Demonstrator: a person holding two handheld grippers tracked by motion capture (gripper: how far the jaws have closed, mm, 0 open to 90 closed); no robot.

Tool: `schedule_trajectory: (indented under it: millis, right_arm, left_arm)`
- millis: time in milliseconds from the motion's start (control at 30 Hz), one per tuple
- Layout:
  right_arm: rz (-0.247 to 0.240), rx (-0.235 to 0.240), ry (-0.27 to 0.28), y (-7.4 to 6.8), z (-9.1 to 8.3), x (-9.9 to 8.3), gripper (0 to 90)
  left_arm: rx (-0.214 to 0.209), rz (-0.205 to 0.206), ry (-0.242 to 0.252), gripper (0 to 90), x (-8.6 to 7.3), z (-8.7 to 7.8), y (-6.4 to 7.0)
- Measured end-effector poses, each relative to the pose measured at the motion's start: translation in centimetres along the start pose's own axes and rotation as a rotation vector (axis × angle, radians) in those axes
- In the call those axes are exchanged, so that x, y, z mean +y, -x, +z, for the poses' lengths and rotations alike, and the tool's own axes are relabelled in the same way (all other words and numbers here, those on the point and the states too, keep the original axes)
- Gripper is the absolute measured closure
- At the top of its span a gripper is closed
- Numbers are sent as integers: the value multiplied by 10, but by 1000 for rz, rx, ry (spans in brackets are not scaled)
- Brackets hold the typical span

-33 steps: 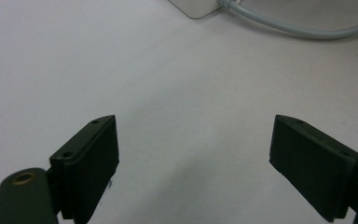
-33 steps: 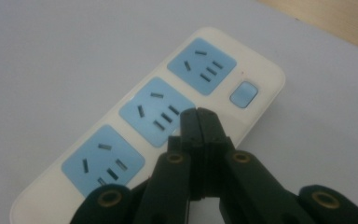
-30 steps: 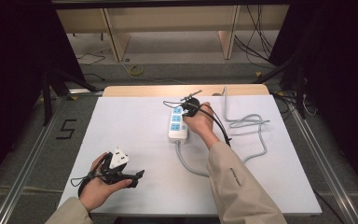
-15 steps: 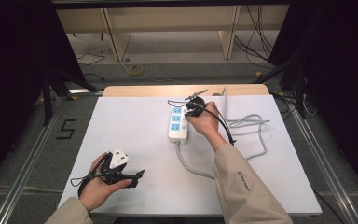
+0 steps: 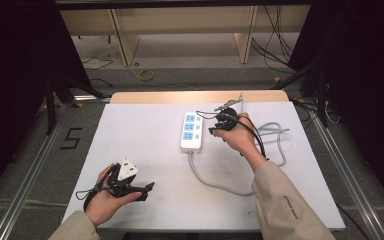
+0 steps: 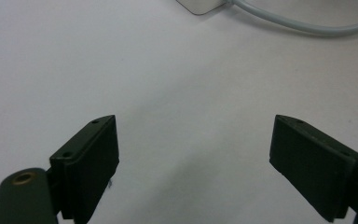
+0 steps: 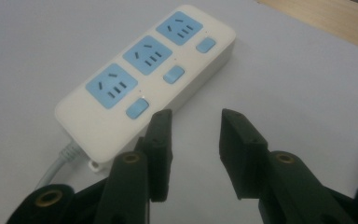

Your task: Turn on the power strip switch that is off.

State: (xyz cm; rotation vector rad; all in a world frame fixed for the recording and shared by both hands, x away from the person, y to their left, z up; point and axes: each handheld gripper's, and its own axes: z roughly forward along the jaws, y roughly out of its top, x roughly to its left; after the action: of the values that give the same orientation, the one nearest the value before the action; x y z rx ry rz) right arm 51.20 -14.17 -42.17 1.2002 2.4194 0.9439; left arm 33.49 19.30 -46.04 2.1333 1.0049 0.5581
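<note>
A: Right gripper view puts the strip point(image 7: 144, 81) up close: a white plastic block with three blue sockets and three blue switches, lying flat on the table point(image 7: 37, 37), running from 7 o'clock up to 1 o'clock.

B: How would it handle?

A: I'd judge it rigid and fairly light, with a smooth, slippery shell. The cord point(image 5: 230, 185) is the awkward part: stiff grey cable that leaves the near end, sweeps toward 5 o'clock and loops at 3 o'clock of the strip, so it will drag.

B: Where to grip?

A: Across the narrow width, on the two long side walls near the middle. The top is too wide and the switches could get pressed.

B: And the right gripper point(image 7: 193, 140)?

A: Jaws partly apart, a modest gap, nothing between them. The left jaw's tip sits just beside the strip's long edge near the nearest switch; I can't tell whether it touches. From the high view it hovers at 3 o'clock of the strip.

B: The left gripper point(image 6: 193, 154)?

A: Jaws spread wide over bare table, holding nothing. From the high view it rests at 7 o'clock, well apart from the strip.
</note>
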Motion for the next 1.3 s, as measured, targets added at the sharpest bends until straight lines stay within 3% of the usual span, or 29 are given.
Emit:
schedule_trajectory:
  millis: [100,400,667,867,1067,1300]
  right_arm:
    - [16,9,21,5,-11,-9,581]
    - [0,7,25,11,-38,-42,494]
    - [17,27,107,13,-63,-75,438]
    - [18,59,167,7,-84,-105,406]
    - [10,66,192,-5,-97,-134,370]
    - [6,74,221,-15,-108,-150,348]
  left_arm:
    - [0,-2,-3,152,0,0,0]
    - [3,-2,-6,152,-1,1,0]
    - [5,1,-11,152,-1,1,-1]
    - [7,0,-4,152,0,0,-1]
    - [6,6,1,152,0,-2,0]
    - [7,7,6,152,0,-3,1]
